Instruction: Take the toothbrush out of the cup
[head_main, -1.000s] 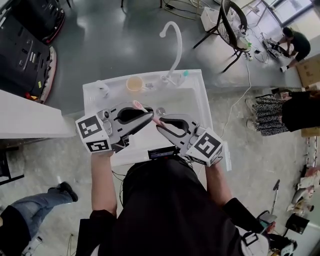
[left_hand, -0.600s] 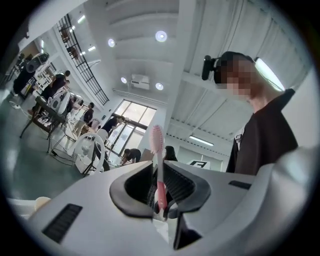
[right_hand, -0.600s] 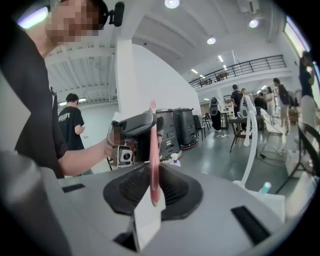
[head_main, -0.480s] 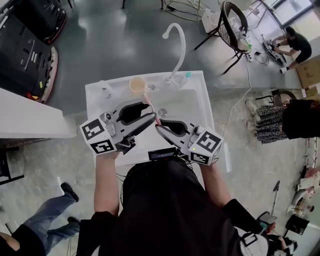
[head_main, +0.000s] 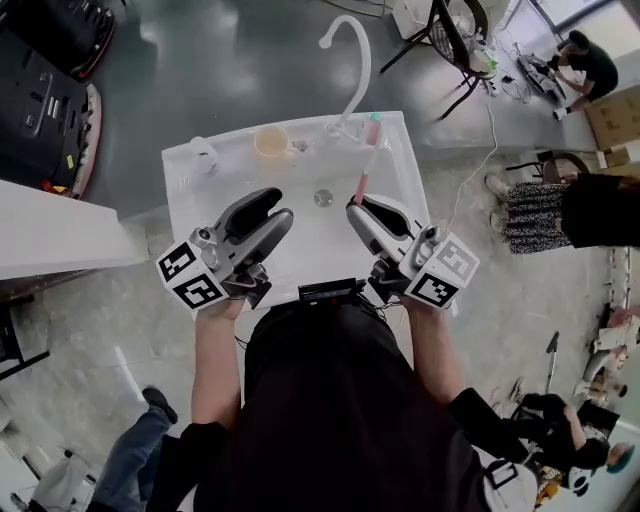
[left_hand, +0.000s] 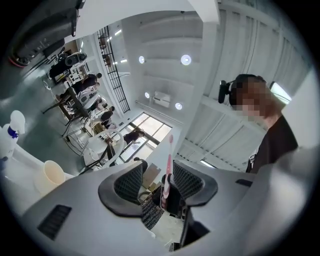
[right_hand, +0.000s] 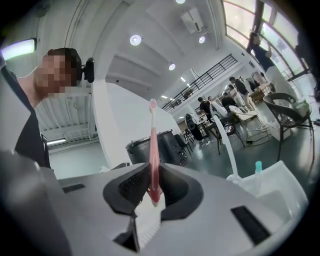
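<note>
1. Since a second ago, your grippers are parted. The left gripper (head_main: 268, 208) is off to the left, and its jaws have just been opening; they now stand wide apart and pinch nothing.
2. Your right gripper (head_main: 362, 206) stays clamped on the pink toothbrush (head_main: 366, 165), held above the sink (head_main: 185, 200).
3. The cup (head_main: 270, 142) stands on the back ledge, well apart, with no brush in it.
4. Judgement: the removal looks done; at most, setting the brush down remains.
</note>
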